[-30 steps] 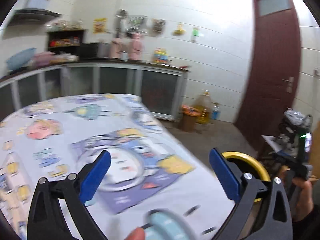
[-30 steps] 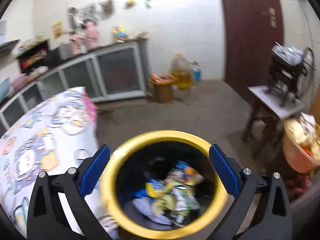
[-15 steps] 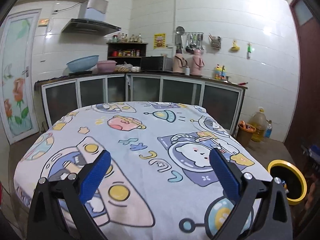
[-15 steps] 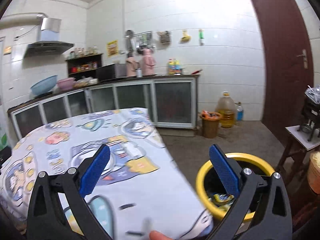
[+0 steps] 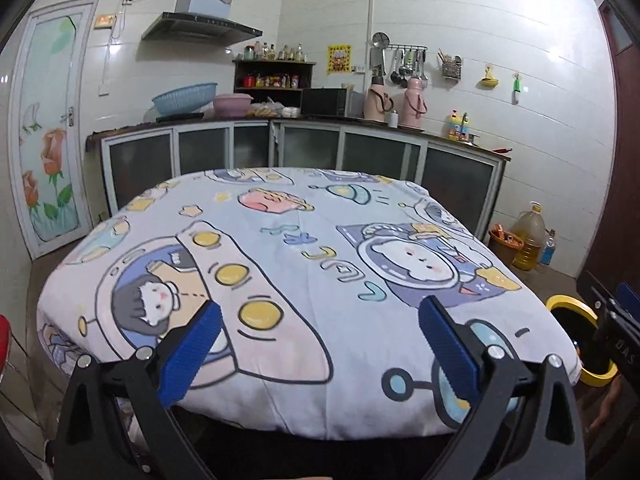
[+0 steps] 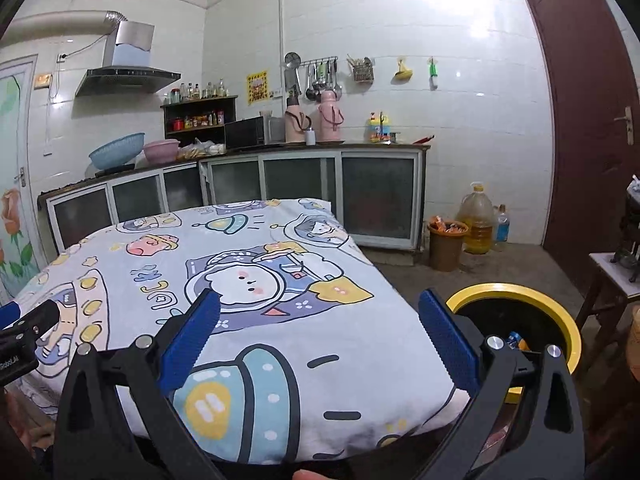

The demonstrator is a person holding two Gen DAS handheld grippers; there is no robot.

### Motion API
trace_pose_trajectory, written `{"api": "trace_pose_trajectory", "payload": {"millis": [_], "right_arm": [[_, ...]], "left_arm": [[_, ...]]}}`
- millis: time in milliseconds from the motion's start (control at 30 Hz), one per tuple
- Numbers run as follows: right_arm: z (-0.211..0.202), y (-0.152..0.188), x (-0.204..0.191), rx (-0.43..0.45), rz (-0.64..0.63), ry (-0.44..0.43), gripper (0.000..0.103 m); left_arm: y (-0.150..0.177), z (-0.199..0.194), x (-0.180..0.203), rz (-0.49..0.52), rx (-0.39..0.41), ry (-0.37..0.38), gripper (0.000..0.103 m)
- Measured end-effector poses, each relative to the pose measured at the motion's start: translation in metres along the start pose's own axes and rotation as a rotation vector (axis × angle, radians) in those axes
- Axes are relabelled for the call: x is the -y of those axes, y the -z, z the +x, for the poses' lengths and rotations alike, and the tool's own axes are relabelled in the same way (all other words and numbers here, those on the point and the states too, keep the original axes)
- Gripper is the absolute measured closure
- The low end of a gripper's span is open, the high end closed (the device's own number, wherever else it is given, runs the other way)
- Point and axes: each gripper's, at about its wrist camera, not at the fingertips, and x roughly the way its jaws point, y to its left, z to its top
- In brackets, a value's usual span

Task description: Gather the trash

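A black trash bin with a yellow rim stands on the floor at the table's right side, with wrappers showing inside; in the left wrist view the bin peeks out at the far right. Both grippers hover over the near edge of the table, which wears a cartoon-print cloth. My left gripper is open with nothing between its blue pads. My right gripper is open and holds nothing, its right finger in front of the bin's rim. No loose trash shows on the cloth.
Kitchen cabinets with thermoses, bowls and a microwave line the far wall. A brown bucket and an oil jug stand on the floor near a dark red door. A small wooden stool is at the right.
Both grippers have swung away from the bin and pulled back from the table; the right one looked straight down into the bin a second ago and now faces the table.
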Motion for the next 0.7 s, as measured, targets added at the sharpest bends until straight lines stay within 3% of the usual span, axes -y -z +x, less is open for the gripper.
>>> {"api": "trace_pose_trajectory", "payload": {"millis": [300, 700], "right_arm": [[0.006, 0.010, -0.005, -0.044, -0.018, -0.031, 0.008], [0.013, 0.015, -0.009, -0.083, -0.014, -0.037, 0.008]], "left_arm": [[0.008, 0.011, -0.002, -0.016, -0.067, 0.009, 0.008], [0.006, 0.010, -0.002, -0.020, -0.057, 0.011, 0.008]]}}
